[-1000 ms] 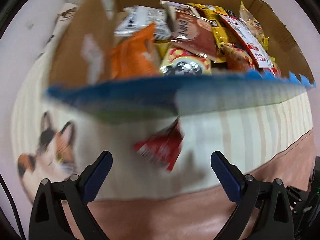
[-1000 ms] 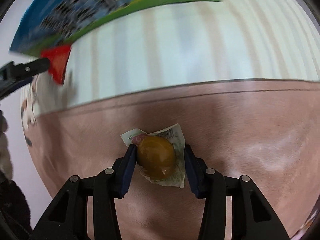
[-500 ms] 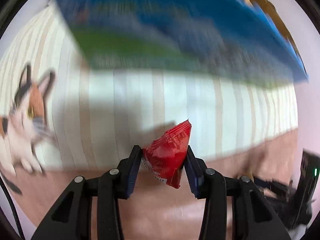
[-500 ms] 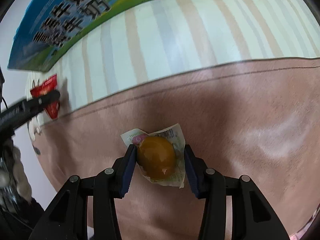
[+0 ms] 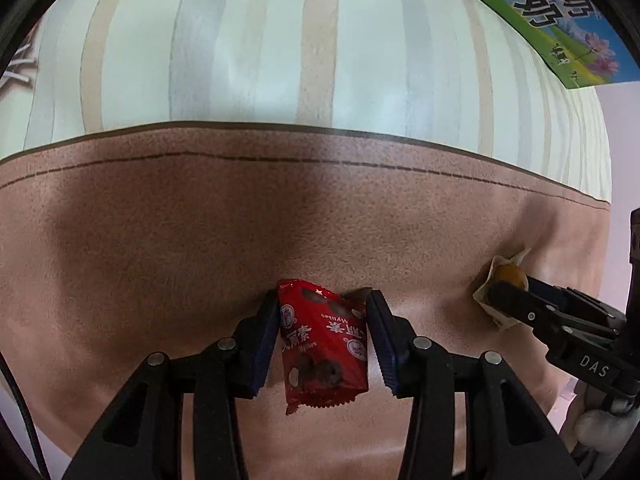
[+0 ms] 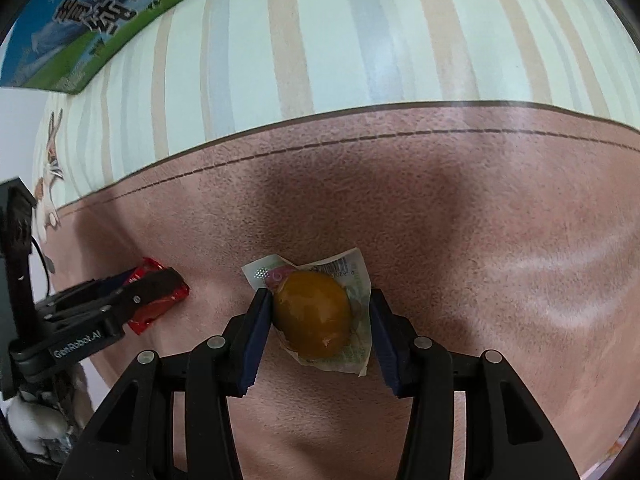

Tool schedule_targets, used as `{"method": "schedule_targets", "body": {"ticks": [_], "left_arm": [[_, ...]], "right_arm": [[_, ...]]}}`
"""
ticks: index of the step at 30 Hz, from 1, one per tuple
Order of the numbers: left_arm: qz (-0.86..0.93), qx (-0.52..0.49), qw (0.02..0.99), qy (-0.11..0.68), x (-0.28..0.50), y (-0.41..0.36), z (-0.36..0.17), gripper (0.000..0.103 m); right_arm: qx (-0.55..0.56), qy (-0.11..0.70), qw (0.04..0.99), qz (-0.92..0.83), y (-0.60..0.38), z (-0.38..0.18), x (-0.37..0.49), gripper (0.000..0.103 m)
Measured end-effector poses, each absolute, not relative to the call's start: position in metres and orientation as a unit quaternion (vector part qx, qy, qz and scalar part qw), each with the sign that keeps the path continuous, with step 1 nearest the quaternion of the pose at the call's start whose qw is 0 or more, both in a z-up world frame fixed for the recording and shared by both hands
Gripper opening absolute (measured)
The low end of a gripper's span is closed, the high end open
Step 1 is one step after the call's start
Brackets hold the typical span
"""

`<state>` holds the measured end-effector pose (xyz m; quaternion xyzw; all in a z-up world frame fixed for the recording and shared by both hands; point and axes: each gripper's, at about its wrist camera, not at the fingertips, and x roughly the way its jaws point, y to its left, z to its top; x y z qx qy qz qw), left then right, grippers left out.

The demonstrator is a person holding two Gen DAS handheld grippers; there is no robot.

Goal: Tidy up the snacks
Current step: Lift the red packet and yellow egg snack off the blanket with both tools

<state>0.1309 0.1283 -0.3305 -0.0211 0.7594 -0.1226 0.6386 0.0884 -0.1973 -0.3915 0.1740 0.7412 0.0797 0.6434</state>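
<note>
Both views bright, evenly lit, sharp, no motion blur. Strong fisheye: black corners, mat (image 5: 168, 264) seam and stripes bow hard toward the edges. Soft broad shadows on the brown mat ahead of each gripper, darkest just above the red packet (image 5: 322, 344) and above the egg pack (image 6: 316, 312). Pale glare streaks on the mat in the right wrist view, right side. Small highlight on the egg. Box (image 6: 80, 20) print at the rim stretched, slightly soft. Gripper arms near the lens dark, low detail.
</note>
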Motion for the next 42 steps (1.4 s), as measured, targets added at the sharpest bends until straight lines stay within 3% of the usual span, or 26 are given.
{"method": "schedule_targets", "body": {"ticks": [7,12,13,14,16,21,22,24,28,36,42], "left_arm": [[-0.122,-0.033,0.638,0.759,0.141,0.125,-0.313,0.033],[-0.135,-0.041,0.649,0.748,0.148,0.123,-0.293,0.033],[-0.142,-0.047,0.645,0.749,0.150,0.123,-0.293,0.042],[-0.144,-0.052,0.635,0.757,0.150,0.126,-0.297,0.057],[-0.149,-0.066,0.605,0.779,0.152,0.135,-0.311,0.064],[-0.146,-0.076,0.583,0.796,0.142,0.144,-0.335,0.062],[-0.142,-0.076,0.585,0.795,0.142,0.143,-0.335,0.060],[-0.132,-0.053,0.596,0.790,0.143,0.145,-0.332,0.045],[-0.131,-0.041,0.608,0.782,0.131,0.146,-0.311,0.040],[-0.145,-0.040,0.645,0.749,0.139,0.144,-0.259,0.038],[-0.158,-0.028,0.582,0.797,0.149,0.136,-0.297,0.044]], "right_arm": [[0.185,0.731,0.652,0.082,-0.177,-0.381,0.086,0.050],[0.221,0.718,0.654,0.088,-0.191,-0.371,0.083,0.050],[0.226,0.717,0.653,0.089,-0.192,-0.371,0.084,0.049],[0.227,0.718,0.652,0.091,-0.192,-0.370,0.085,0.049],[0.229,0.721,0.647,0.094,-0.188,-0.374,0.085,0.049],[0.243,0.726,0.637,0.092,-0.187,-0.390,0.080,0.049],[0.244,0.726,0.637,0.092,-0.186,-0.392,0.083,0.049],[0.242,0.725,0.638,0.090,-0.186,-0.392,0.081,0.049],[0.238,0.722,0.643,0.092,-0.191,-0.387,0.079,0.049],[0.251,0.688,0.672,0.107,-0.212,-0.356,0.087,0.049],[0.250,0.694,0.666,0.107,-0.216,-0.361,0.099,0.049]]}}
